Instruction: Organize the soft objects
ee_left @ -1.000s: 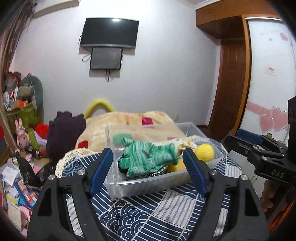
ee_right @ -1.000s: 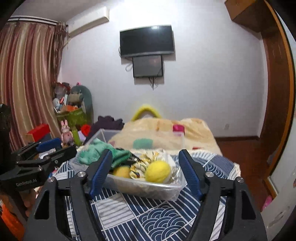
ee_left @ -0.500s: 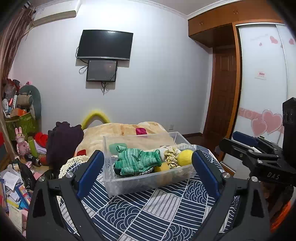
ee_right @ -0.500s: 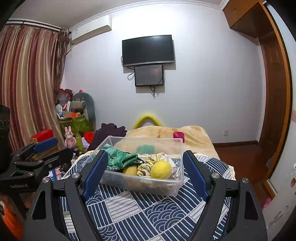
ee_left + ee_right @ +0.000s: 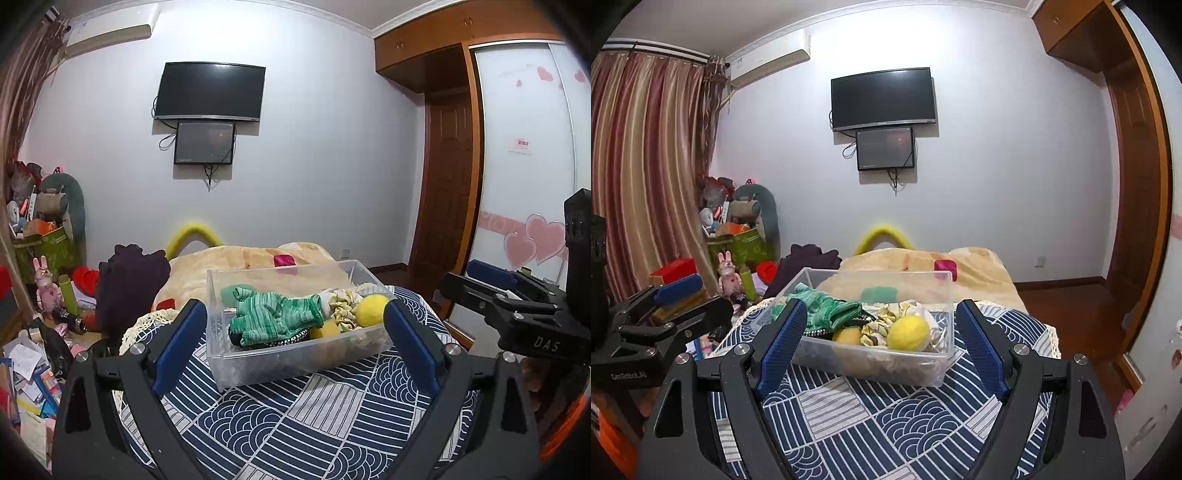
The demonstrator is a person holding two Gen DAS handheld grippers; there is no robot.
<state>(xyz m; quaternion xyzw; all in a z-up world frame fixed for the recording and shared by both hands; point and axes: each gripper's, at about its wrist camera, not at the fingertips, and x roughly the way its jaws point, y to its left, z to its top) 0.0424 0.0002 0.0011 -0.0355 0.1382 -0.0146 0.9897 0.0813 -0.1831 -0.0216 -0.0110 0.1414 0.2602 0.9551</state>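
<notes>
Left gripper [image 5: 291,332] is spread wide, its blue pads [image 5: 177,343] well apart and holding nothing, touching nothing; the clear plastic bin [image 5: 295,363] sits in the gap between them, farther out on the bed; right gripper [image 5: 882,332] is just as wide, blue pads [image 5: 979,347] empty, framing the same bin from the other side; each tool shows at the edge of the other's view, the right one at the left camera's right margin, the left one at the right camera's left margin.

Into the bin now; a green striped knit glove [image 5: 275,317] lies on top toward its left end, draped over something dark with a black-and-white edge; beside it a crumpled pale yellow patterned cloth [image 5: 341,308]; then a yellow fuzzy ball [image 5: 371,310] at the right end, with a second orange-yellow ball [image 5: 846,336] lower down against the front wall; the bin rests on a navy and white patterned bedspread [image 5: 295,417]; behind it a tan plush blanket [image 5: 240,262], and a dark purple garment [image 5: 129,280] off to the left.

Compared with a second ago, both grippers have pulled back and risen; the bin looks smaller and farther off; the jaws stand wider; the bin's contents have not shifted.
</notes>
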